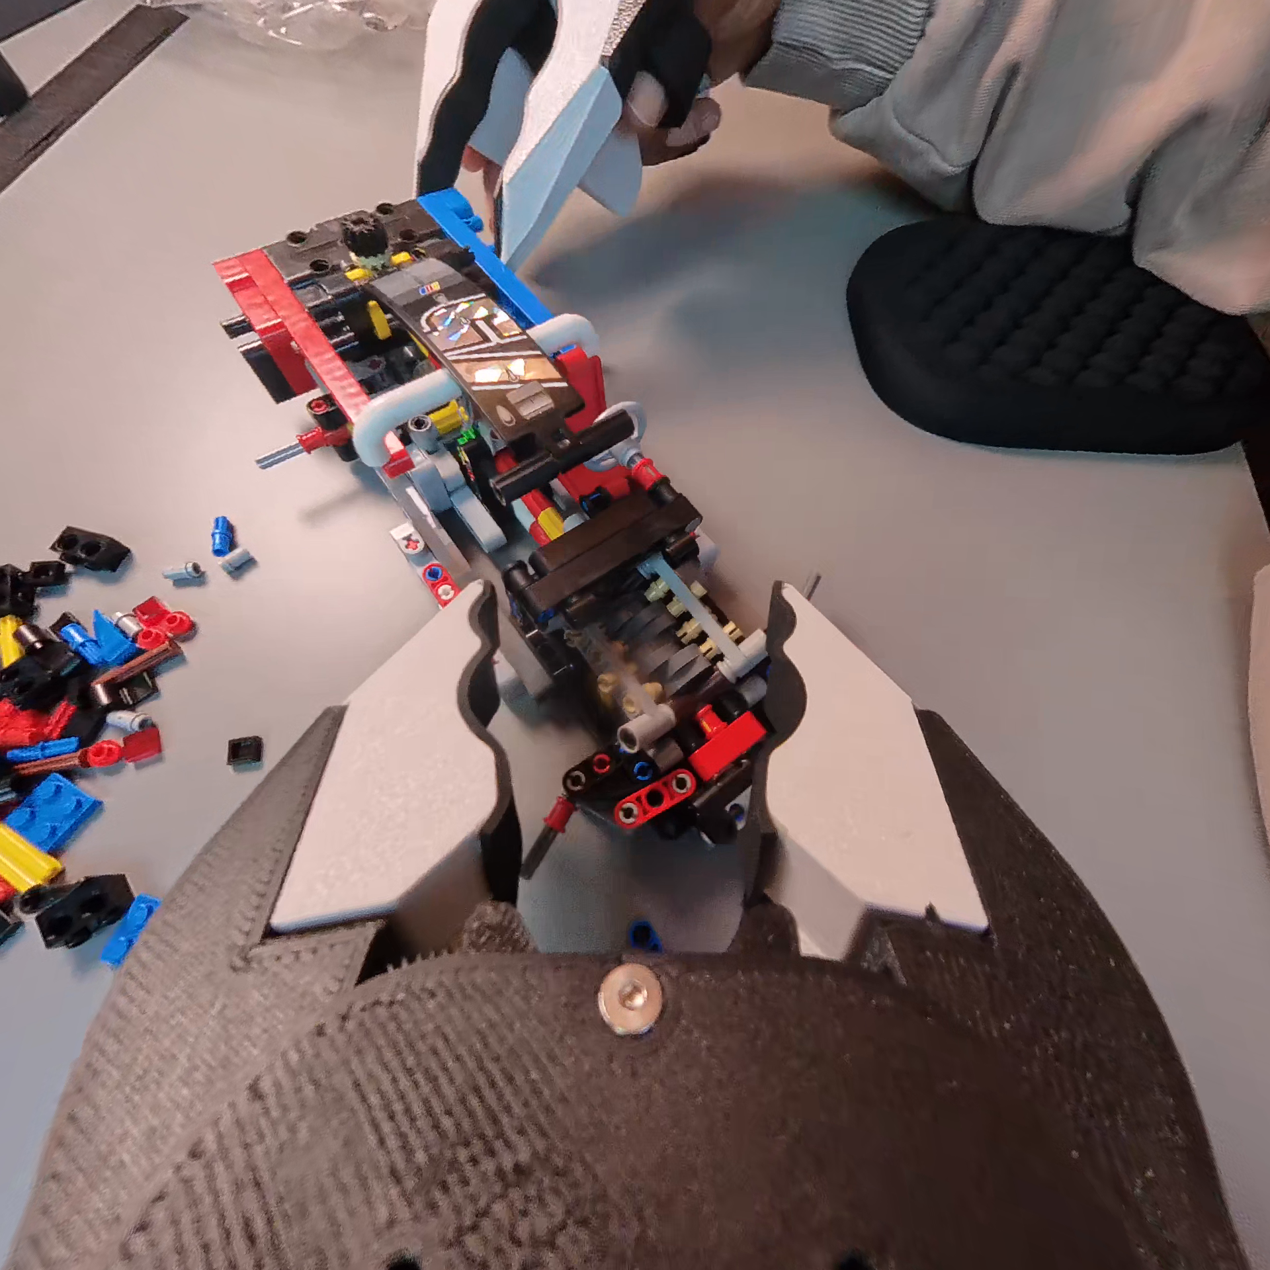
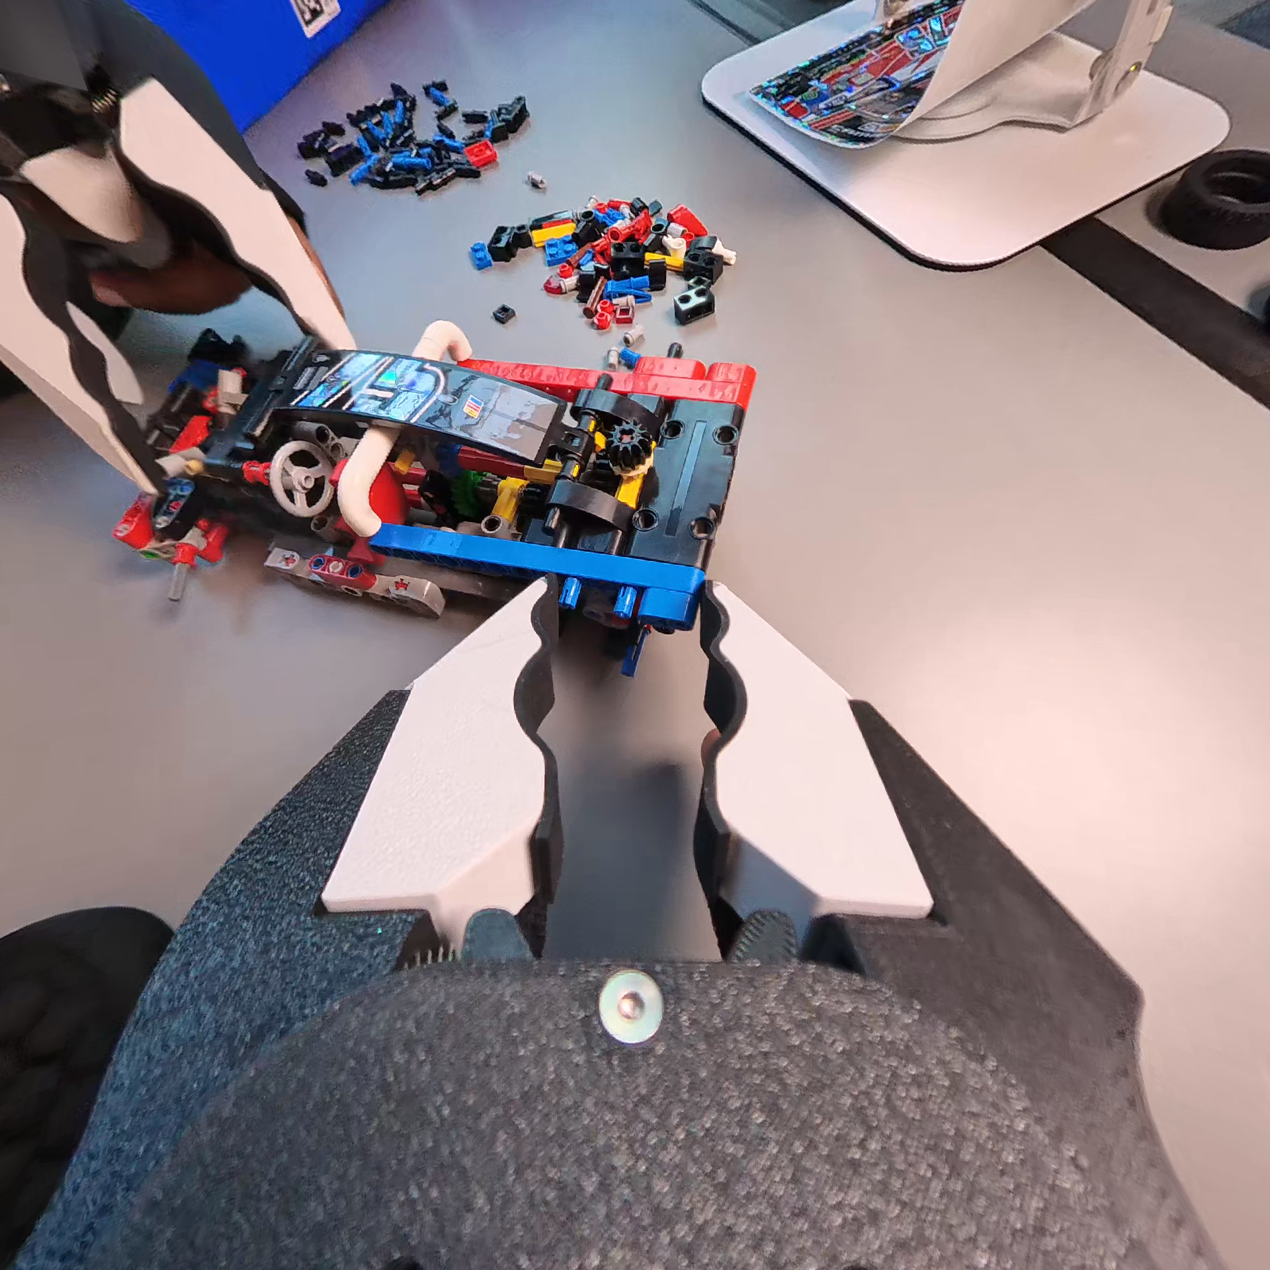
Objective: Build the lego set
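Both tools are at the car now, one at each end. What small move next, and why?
Probably close the right tool on the blue beam end. Its jaws stand open astride that end, while the left tool straddles the opposite end of the half-built red, blue and black lego car, so the grip would steady it.

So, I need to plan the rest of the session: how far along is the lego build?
Partly done. The car chassis already carries its steering wheel, curved stickered panel and red and blue side beams. In hand: the left gripper brackets one end, the right gripper the blue beam's end. Left: two piles of loose parts, the tyre and the sticker sheet.
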`<state>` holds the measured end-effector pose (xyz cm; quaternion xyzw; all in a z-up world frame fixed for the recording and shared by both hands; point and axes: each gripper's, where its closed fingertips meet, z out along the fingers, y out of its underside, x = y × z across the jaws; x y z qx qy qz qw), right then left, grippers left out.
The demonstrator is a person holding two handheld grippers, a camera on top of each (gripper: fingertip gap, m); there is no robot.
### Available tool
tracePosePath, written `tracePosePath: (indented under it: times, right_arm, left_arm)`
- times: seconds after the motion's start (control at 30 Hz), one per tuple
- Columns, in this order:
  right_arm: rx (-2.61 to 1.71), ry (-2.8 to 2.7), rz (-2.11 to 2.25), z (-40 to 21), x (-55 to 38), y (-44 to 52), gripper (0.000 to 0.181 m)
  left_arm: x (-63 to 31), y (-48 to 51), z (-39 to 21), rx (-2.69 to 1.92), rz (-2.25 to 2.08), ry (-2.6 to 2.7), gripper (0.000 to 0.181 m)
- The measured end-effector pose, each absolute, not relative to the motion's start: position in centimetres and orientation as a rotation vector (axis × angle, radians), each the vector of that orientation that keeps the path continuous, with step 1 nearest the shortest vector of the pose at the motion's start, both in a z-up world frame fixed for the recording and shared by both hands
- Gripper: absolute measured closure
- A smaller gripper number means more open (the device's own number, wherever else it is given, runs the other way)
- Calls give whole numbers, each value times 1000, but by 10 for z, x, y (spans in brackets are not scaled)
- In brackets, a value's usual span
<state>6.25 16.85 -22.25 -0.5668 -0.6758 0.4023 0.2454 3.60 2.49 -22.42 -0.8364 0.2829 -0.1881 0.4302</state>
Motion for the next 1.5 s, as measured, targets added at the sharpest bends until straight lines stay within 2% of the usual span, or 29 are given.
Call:
tracePosePath:
  times: [0.17, 0.37, 0.47, 0.53, 0.6, 0.77, 0.93, 1.1, 1.23, 1.37, 1.5]
  right_arm:
    - [-1638, -1743, 934, -223, 78, 172, 142]
    - [-1887, -1418, 790, -223, 109, 170, 143]
    - [-1888, -1365, 730, -222, 124, 161, 143]
    - [-1811, -1431, 675, -223, 133, 151, 145]
    - [-1725, -1518, 603, -227, 144, 145, 154]
    - [-1424, -1751, 577, -224, 161, 131, 151]
    - [-955, -1791, 91, -217, 161, 159, 152]
    - [-733, -1791, -37, -217, 139, 152, 144]
    - [-584, -1856, -61, -215, 127, 141, 163]
    - [-560, -1912, -90, -208, 125, 144, 165]
    - [-572, -1903, -77, -195, 123, 147, 169]
  left_arm:
    - [50, 30, -218, -2124, -383, 645, 87]
    - [42, 48, -227, -2151, -159, 704, 102]
    - [32, 58, -229, -2157, -62, 747, 123]
    - [30, 57, -231, -2145, -46, 822, 124]
    - [30, 55, -231, -2124, -81, 888, 124]
    - [30, 54, -231, -2063, -170, 1000, 125]
    - [26, 54, -231, -2093, -250, 1025, 124]
    - [25, 52, -231, -2131, -372, 1053, 128]
    - [25, 52, -229, -2135, -443, 1064, 129]
    - [24, 54, -225, -2112, -418, 1035, 127]
    - [28, 55, -211, -2071, -407, 971, 114]
